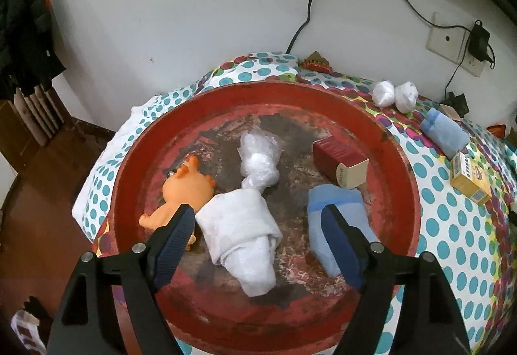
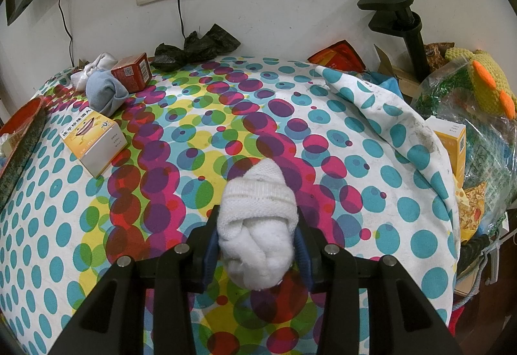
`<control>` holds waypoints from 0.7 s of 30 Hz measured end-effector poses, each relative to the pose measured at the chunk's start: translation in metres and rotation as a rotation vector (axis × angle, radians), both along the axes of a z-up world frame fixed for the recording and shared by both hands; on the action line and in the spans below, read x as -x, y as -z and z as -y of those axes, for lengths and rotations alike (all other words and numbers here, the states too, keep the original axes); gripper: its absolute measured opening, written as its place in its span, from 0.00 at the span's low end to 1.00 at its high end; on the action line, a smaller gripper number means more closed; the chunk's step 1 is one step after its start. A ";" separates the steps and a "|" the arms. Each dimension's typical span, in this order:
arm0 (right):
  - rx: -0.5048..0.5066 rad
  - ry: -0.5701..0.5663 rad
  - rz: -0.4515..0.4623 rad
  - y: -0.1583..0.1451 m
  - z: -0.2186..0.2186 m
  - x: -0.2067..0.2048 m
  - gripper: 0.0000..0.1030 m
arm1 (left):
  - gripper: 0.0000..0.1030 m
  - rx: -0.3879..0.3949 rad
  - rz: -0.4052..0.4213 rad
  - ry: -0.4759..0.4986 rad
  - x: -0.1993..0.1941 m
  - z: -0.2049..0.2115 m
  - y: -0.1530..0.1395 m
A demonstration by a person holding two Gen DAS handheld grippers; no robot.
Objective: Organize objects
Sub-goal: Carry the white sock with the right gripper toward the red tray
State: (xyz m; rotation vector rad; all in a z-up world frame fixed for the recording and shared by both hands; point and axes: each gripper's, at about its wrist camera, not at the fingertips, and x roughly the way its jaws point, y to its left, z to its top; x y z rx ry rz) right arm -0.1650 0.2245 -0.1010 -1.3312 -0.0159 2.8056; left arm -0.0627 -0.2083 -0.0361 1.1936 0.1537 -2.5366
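The jaws of our left gripper point(image 1: 258, 222) stand wide apart and grasp nothing; the jaws of our right gripper point(image 2: 257, 238) are clenched on a rolled white sock point(image 2: 258, 225).

Under and ahead of the left jaws lies the round red tray point(image 1: 400, 161), with a worn, scratched floor and a smooth raised rim. Between these jaws lies a white towel roll point(image 1: 242, 232), soft and thick, its long axis running from the left fingertip down toward the gripper body. Behind the right finger point(image 1: 339, 242) stands a folded blue cloth point(image 1: 332, 196). Behind the left finger we see an orange rubber toy point(image 1: 184, 190), smooth, its head pointing away from us. Farther ahead lie a dark red carton point(image 1: 339, 161) and a crumpled clear plastic bundle point(image 1: 258, 158).

The sock in the right jaws is knitted with a ribbed cuff; its rounded end points forward, beyond the fingertips, above the dotted cloth point(image 2: 355, 135). Far left ahead lies a yellow box point(image 2: 93, 138).
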 end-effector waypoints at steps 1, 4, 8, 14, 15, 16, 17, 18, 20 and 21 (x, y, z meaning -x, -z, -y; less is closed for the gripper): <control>-0.002 0.000 0.000 0.000 -0.001 0.000 0.40 | 0.76 -0.015 -0.004 0.003 -0.001 0.002 0.001; -0.002 0.001 0.000 0.001 0.001 0.001 0.40 | 0.76 -0.036 -0.005 -0.010 -0.001 0.006 0.004; -0.007 0.001 0.000 0.002 -0.002 0.001 0.40 | 0.77 -0.043 0.004 -0.013 -0.001 0.010 0.009; -0.046 0.006 -0.005 0.000 0.010 -0.001 0.38 | 0.84 -0.065 -0.010 -0.028 -0.003 0.016 0.010; -0.060 0.007 -0.007 0.000 0.010 -0.001 0.38 | 0.85 -0.064 -0.013 -0.030 -0.003 0.017 0.010; -0.070 0.008 -0.008 -0.002 0.012 -0.004 0.38 | 0.85 -0.065 -0.013 -0.030 -0.003 0.019 0.010; -0.074 0.013 -0.009 -0.002 0.013 -0.003 0.38 | 0.86 -0.069 -0.013 -0.032 -0.004 0.019 0.010; -0.075 0.023 -0.009 -0.001 0.013 -0.003 0.38 | 0.86 -0.075 -0.015 -0.035 -0.004 0.021 0.011; -0.073 0.036 -0.013 -0.002 0.014 -0.005 0.38 | 0.86 -0.082 -0.020 -0.037 -0.004 0.022 0.010; -0.066 0.046 -0.015 -0.003 0.013 -0.007 0.38 | 0.86 -0.078 -0.018 -0.039 -0.004 0.023 0.011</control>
